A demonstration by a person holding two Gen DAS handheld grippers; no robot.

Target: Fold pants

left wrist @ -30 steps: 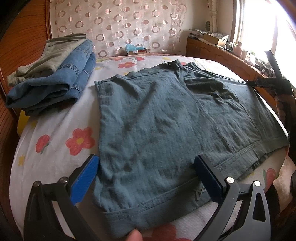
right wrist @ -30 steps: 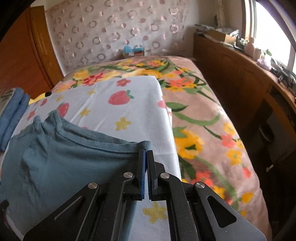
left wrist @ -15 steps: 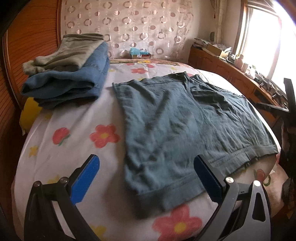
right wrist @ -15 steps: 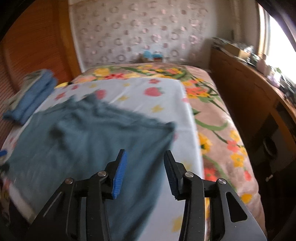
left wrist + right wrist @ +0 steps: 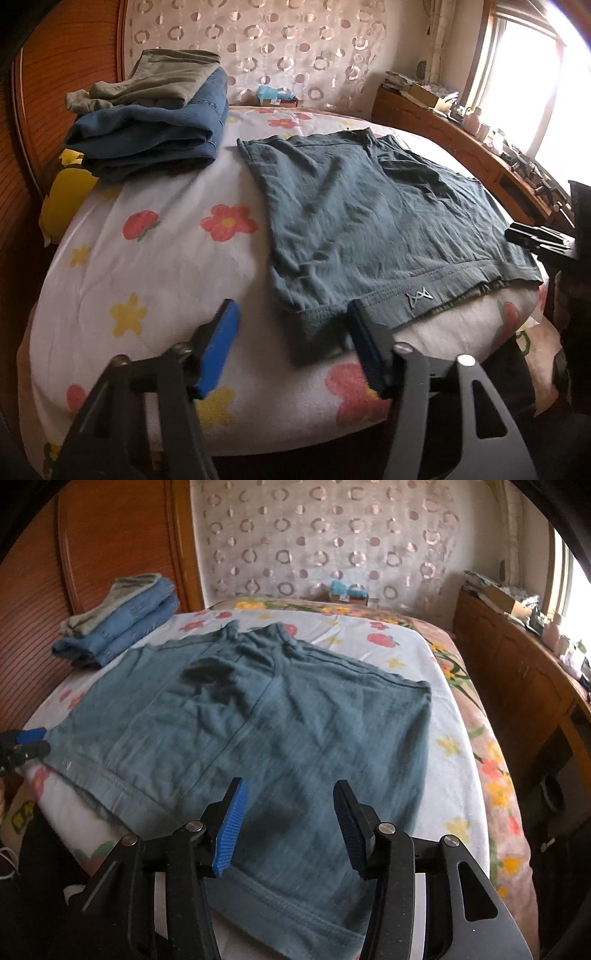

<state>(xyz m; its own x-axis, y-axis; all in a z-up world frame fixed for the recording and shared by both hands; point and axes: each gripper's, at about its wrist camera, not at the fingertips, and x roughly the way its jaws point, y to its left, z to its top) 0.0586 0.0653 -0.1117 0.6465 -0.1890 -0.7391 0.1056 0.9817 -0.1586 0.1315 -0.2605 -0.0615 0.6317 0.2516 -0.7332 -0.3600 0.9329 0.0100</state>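
Flat on the bed, teal shorts [image 5: 258,720] — waistband nearest, legs toward headboard, left claw [image 5: 291,347] closing, right claw [image 5: 288,823] opening — both empty.

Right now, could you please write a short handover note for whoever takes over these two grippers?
Left gripper: closing, at the near left corner of the teal cotton shorts, pads not yet pressing.
Right gripper: opening, above the shorts' near right part, holding nothing.
Shorts lie spread flat on the flowered white sheet; folded blue jeans and olive trousers are stacked by the headboard.
Done: shorts laid out. Left: every fold, then stacking.
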